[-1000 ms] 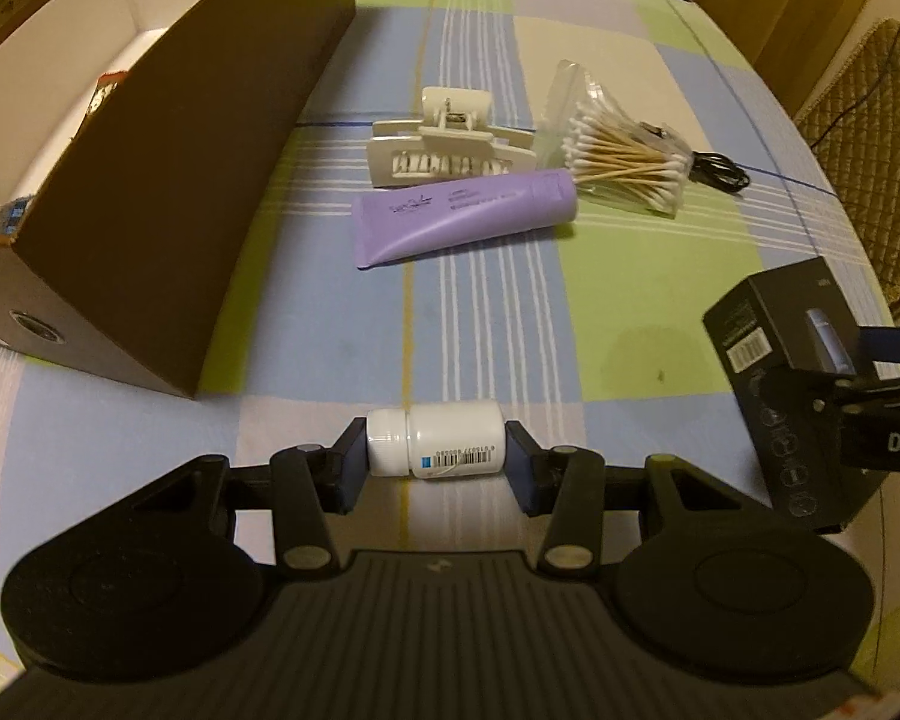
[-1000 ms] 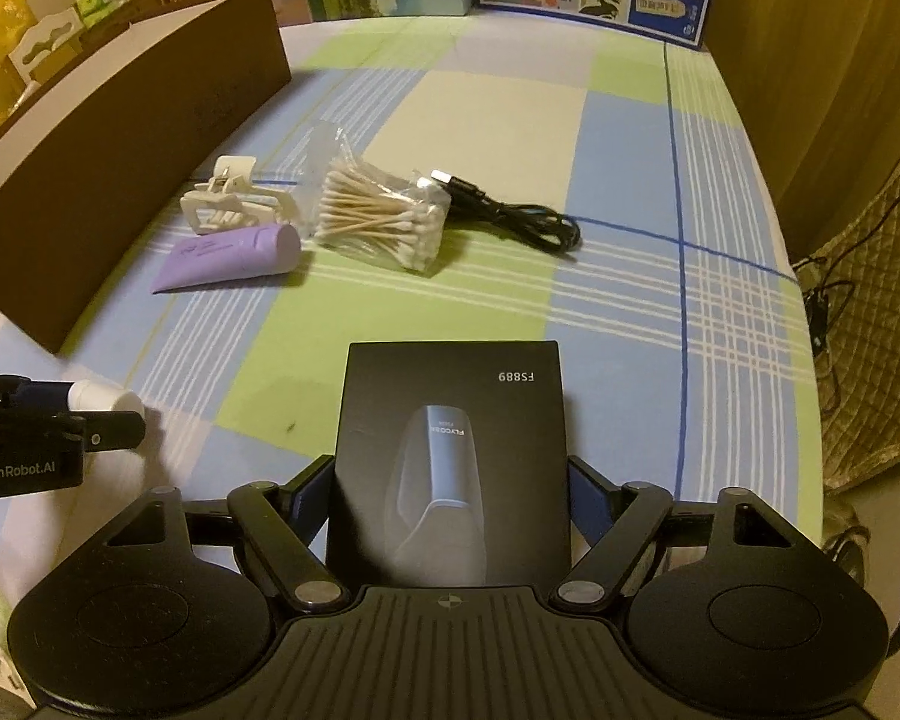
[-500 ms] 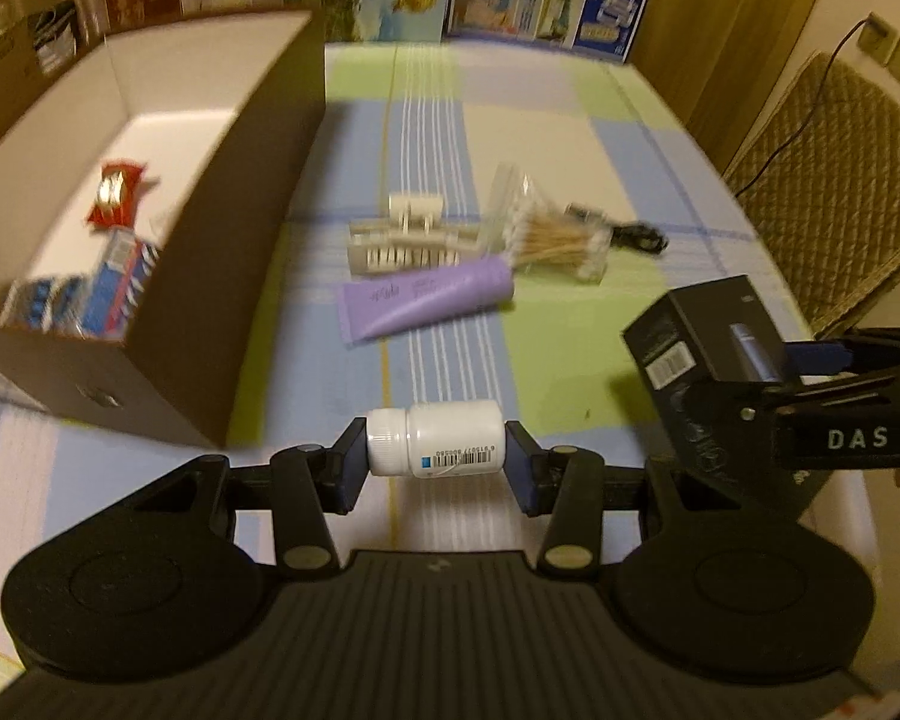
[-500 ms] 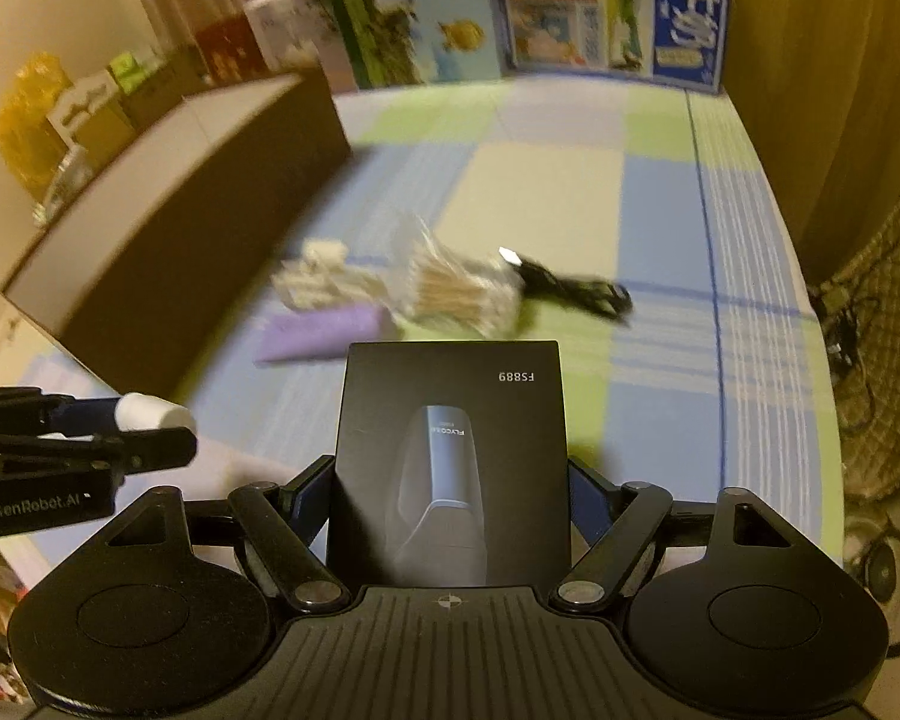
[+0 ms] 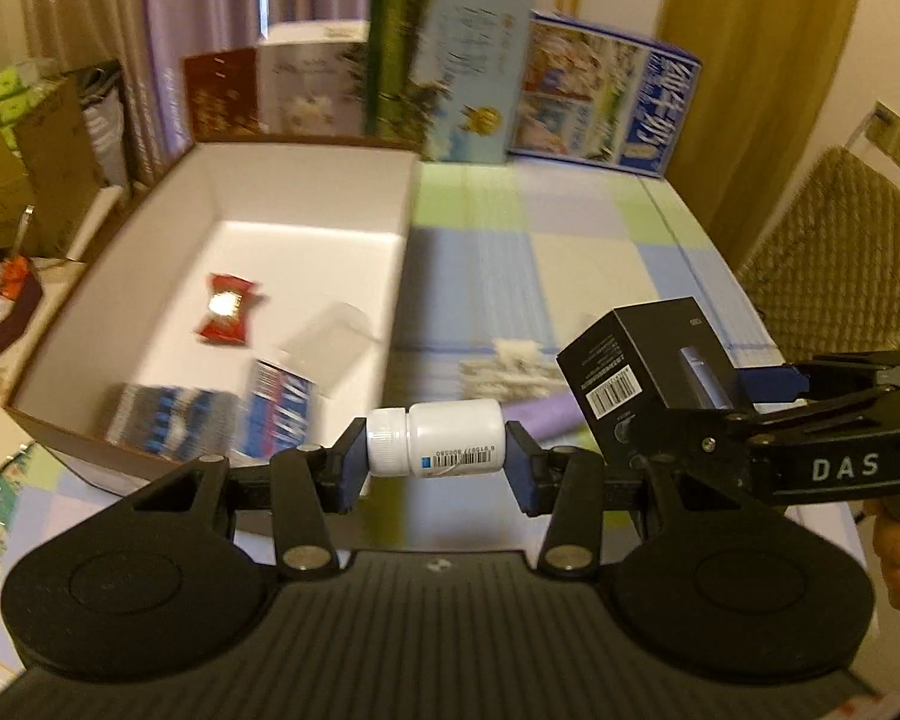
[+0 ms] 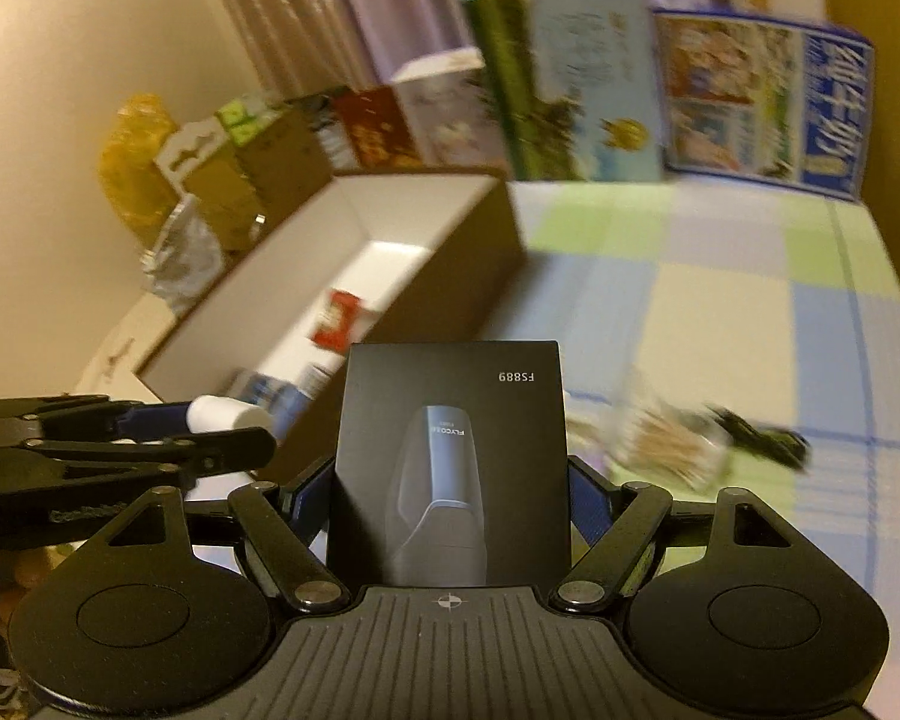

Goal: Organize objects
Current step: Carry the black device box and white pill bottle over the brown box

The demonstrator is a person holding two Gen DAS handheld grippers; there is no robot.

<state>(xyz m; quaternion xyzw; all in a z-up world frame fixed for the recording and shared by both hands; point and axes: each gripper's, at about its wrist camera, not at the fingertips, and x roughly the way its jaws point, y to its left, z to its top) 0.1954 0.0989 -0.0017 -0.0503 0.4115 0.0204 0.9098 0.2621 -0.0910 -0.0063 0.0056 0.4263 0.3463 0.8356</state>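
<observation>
1. Both grippers have risen since the earlier frames: a second ago each view looked down on the checked tablecloth, whereas the curtains and wall now fill the upper part of each frame. The open cardboard box, seen earlier mostly from its brown outer wall, now shows its white interior.
2. Only the left wrist view shows the box contents in some detail: a red wrapper at centre left and blue-and-white packets near the box's lower edge (blurred). It also shows a wicker chair at the right edge and part of a hand at lower right.
3. Only the right wrist view shows the bag of cotton swabs and the black cable, both blurred, at centre right on the cloth.
4. Left gripper: narrow opening, pads pressed on the two ends of a white bottle held crosswise, barcode label facing the camera, in front of the box's lower right corner.
5. Right gripper: wide opening, closed on the sides of a black carton marked FS889, upright in centre frame; the left view shows it at right, clear of the cloth.
6. Printed cartons stand in a row along the table's far edge, at upper centre. A purple tube lies on the cloth behind the bottle.
</observation>
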